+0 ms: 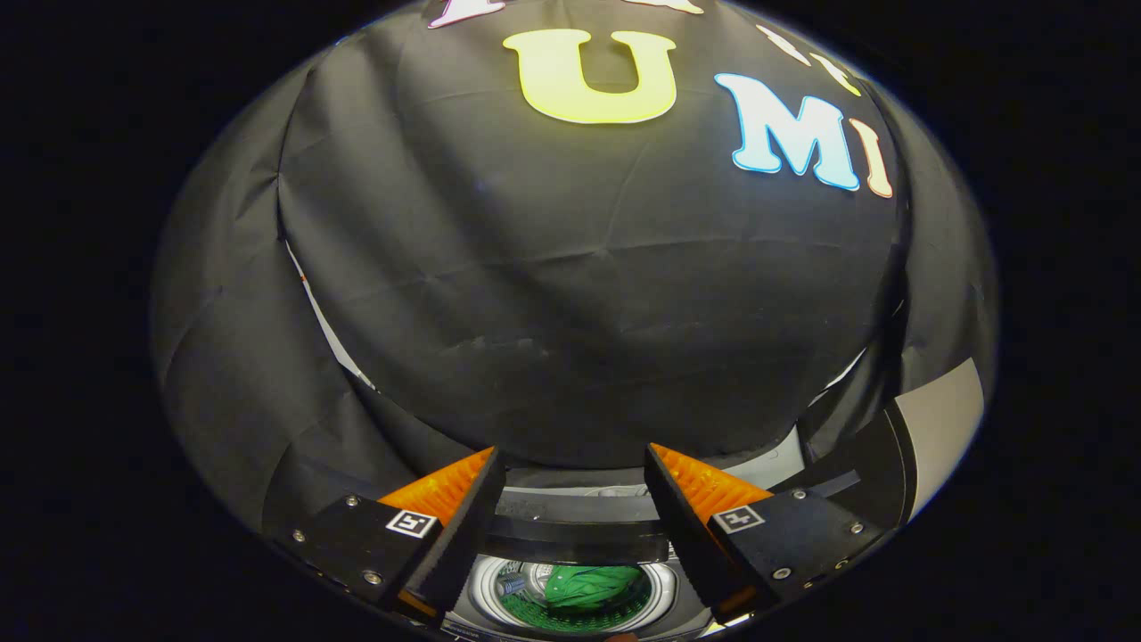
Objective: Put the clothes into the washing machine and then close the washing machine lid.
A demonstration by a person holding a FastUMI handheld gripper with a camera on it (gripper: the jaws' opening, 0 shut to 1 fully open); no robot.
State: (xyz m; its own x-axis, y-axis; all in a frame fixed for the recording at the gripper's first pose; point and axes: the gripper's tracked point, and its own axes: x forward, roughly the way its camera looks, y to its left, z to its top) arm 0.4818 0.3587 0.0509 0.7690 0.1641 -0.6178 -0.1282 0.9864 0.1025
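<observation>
Gripper view: jaws spread above the open washer

Your gripper (570, 522) points almost level at the black cloth wall (570, 294), tilted just enough that the washing machine (579, 593) shows low between its two sides. You hold the jaws spread apart with nothing between them. Below that gap, the round drum is open and the green clothes (595, 587) lie inside it. The dark lid (575, 522) stands raised just beyond the drum, crossing between the jaws.
</observation>
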